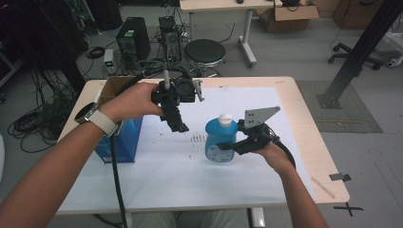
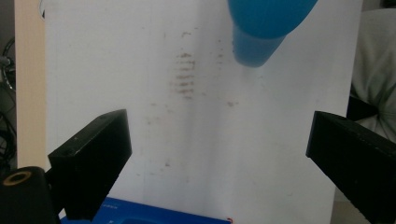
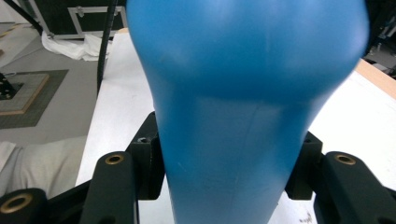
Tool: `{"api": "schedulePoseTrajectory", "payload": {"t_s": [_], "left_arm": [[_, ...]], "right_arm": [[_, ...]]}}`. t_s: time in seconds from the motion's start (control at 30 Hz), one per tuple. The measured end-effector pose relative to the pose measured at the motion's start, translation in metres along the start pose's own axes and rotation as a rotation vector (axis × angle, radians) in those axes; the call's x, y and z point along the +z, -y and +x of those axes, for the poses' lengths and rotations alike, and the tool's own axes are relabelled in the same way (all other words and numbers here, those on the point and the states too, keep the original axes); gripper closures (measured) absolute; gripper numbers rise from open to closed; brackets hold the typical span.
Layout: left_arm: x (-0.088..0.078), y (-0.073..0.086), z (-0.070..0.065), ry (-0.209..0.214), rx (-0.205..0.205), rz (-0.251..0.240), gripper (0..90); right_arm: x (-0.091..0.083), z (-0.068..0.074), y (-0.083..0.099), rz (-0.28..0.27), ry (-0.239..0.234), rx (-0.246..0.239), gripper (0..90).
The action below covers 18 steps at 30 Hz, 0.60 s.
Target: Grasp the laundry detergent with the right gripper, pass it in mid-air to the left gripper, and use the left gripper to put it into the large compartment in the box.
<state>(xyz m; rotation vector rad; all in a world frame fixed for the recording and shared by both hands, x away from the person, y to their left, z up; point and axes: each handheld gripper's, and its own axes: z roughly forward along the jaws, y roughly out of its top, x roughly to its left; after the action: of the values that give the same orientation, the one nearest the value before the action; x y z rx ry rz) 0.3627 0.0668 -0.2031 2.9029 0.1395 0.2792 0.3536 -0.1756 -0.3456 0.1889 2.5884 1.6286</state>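
A: Where's the blue bottle (image 1: 221,140)?

B: Upright, clamped between the right gripper (image 1: 227,146)'s jaws. The left gripper (image 1: 178,126) hangs beside it, jaws wide, empty.

A: Next?

B: Probably bring the left onto the white cap (image 1: 225,118), squarely, then twist.

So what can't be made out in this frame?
- Blue bottle, right gripper view: its top is cut off by the upper edge, and any label is out of sight.
- Cardboard box, high view: the left forearm covers its opening.
- Dark marks on the white sheet: too small to read.
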Motion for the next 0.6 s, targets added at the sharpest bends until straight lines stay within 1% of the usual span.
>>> {"api": "schedulePoseTrajectory", "payload": {"t_s": [0.07,0.2,0.27,0.3,0.37,0.4,0.5,0.6], "left_arm": [[-0.004,-0.001,-0.003,0.026,0.008,-0.010,7.3],[-0.007,-0.001,-0.006,0.056,0.012,-0.013,7.6],[-0.007,-0.002,-0.006,0.059,0.013,-0.011,7.6],[-0.008,-0.002,-0.006,0.069,0.014,-0.009,7.6],[-0.008,-0.002,-0.007,0.070,0.015,-0.008,7.6],[-0.009,-0.002,-0.007,0.080,0.014,-0.009,7.6],[-0.010,-0.002,-0.007,0.089,0.016,-0.011,7.6],[-0.010,-0.002,-0.008,0.089,0.017,-0.009,7.7]], "right_arm": [[0.002,0.001,-0.002,0.000,-0.006,-0.005,44.5],[0.007,0.001,-0.004,-0.004,-0.016,-0.009,44.5],[0.010,0.002,-0.005,-0.005,-0.024,-0.013,44.5],[0.011,0.002,-0.006,-0.004,-0.027,-0.013,44.6],[0.012,0.002,-0.006,-0.004,-0.030,-0.015,44.5],[0.015,0.003,-0.007,-0.006,-0.037,-0.014,44.5],[0.018,0.004,-0.009,-0.013,-0.046,-0.016,44.6],[0.021,0.005,-0.011,-0.011,-0.054,-0.024,44.6]]}}
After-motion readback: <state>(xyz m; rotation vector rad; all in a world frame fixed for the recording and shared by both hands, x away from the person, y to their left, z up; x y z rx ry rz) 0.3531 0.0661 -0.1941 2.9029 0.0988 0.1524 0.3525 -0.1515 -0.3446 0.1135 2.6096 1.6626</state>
